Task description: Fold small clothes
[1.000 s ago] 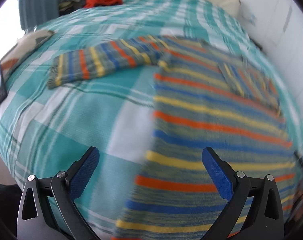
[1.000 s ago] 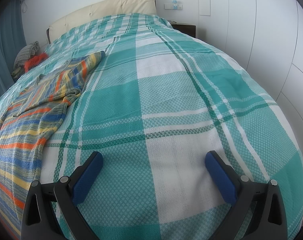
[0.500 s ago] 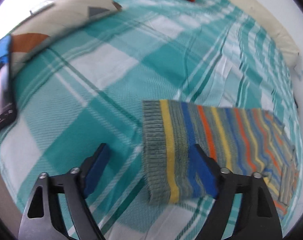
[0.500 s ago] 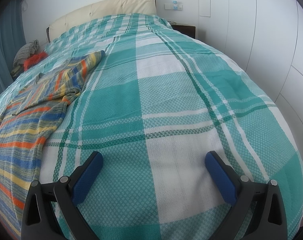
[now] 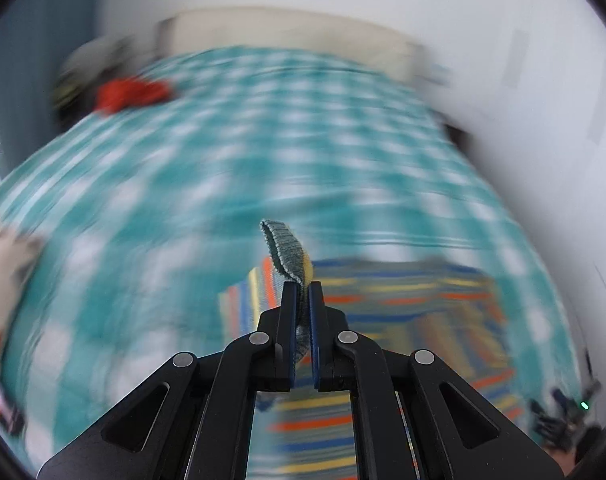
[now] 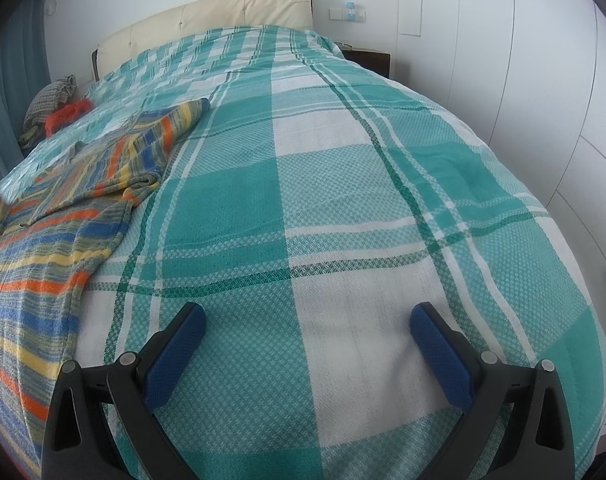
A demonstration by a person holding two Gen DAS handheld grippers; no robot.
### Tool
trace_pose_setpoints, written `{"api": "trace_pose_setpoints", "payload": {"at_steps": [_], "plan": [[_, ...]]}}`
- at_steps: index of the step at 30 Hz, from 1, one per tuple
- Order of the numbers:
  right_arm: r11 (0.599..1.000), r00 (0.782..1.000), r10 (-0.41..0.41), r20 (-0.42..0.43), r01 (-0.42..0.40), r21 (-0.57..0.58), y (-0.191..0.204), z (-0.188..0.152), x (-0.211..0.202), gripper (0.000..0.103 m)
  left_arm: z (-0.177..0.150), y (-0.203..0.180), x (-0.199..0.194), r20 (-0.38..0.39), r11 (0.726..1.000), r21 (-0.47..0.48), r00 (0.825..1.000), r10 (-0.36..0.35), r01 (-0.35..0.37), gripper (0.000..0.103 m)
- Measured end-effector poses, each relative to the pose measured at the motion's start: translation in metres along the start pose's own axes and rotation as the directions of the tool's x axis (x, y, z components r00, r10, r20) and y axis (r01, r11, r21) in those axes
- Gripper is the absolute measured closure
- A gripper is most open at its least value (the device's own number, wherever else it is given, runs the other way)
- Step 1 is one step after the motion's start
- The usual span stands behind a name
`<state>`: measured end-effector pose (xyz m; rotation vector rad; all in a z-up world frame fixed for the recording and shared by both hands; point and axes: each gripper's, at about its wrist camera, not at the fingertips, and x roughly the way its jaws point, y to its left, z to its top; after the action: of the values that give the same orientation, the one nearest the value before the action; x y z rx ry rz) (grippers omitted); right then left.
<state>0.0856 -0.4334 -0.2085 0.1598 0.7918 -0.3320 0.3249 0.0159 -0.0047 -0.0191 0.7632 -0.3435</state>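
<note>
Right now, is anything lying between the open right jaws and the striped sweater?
Nothing visible does. Only bare checked bedspread lies between the right gripper and the striped sweater. The left gripper already pinches its cuff.

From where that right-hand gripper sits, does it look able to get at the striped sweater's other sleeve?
Probably yes. The right gripper is open and empty over bare teal plaid bedspread, and the striped sweater lies to its left with its far sleeve flat on top. Nothing stands between them, though it would need to travel leftward.
</note>
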Motion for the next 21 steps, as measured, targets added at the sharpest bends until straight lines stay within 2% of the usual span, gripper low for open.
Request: {"api": "trace_pose_setpoints", "payload": {"at_steps": [2,3,4,6,10,13,14,18,21], "plan": [[1.000,1.000,0.001,0.000,-0.001,0.001,0.000,0.000,0.000,0.002,0.004,-0.046,0.019,-0.029,0.995,0.055,0.997,-0.076,0.078,0.096],[1.000,1.000,0.001,0.000,-0.001,0.000,0.000,0.000,0.000,0.002,0.005,-0.059,0.031,-0.060,0.991,0.062,0.992,-0.112,0.116,0.088],[1.000,1.000,0.000,0.000,0.000,0.000,0.000,0.000,0.000,0.002,0.003,-0.069,0.044,-0.098,0.987,0.063,0.985,-0.144,0.151,0.063],[1.000,1.000,0.002,0.000,-0.002,0.001,0.000,0.000,0.000,0.002,-0.012,-0.085,0.063,-0.157,0.988,0.039,0.977,-0.144,0.151,0.030],[1.000,1.000,0.004,0.001,-0.004,0.002,-0.001,0.000,0.000,0.002,-0.034,-0.070,0.057,-0.146,0.993,-0.012,0.982,-0.118,0.118,0.022],[1.000,1.000,0.009,0.002,-0.009,0.005,-0.001,0.000,-0.001,0.001,-0.057,-0.039,0.048,-0.144,0.999,-0.033,0.989,-0.027,0.023,0.016],[1.000,1.000,0.011,0.001,-0.011,0.006,-0.001,0.000,-0.001,0.001,-0.072,-0.018,0.043,-0.154,0.999,-0.038,0.988,0.033,-0.039,0.016],[1.000,1.000,0.007,0.002,-0.007,0.003,-0.001,0.000,-0.001,0.001,-0.121,0.034,0.022,-0.191,0.978,-0.069,0.965,0.181,-0.197,0.016],[1.000,1.000,0.007,0.001,-0.007,0.003,-0.001,0.000,0.000,0.001,-0.156,0.068,0.003,-0.202,0.953,-0.121,0.947,0.251,-0.278,0.015]]}}
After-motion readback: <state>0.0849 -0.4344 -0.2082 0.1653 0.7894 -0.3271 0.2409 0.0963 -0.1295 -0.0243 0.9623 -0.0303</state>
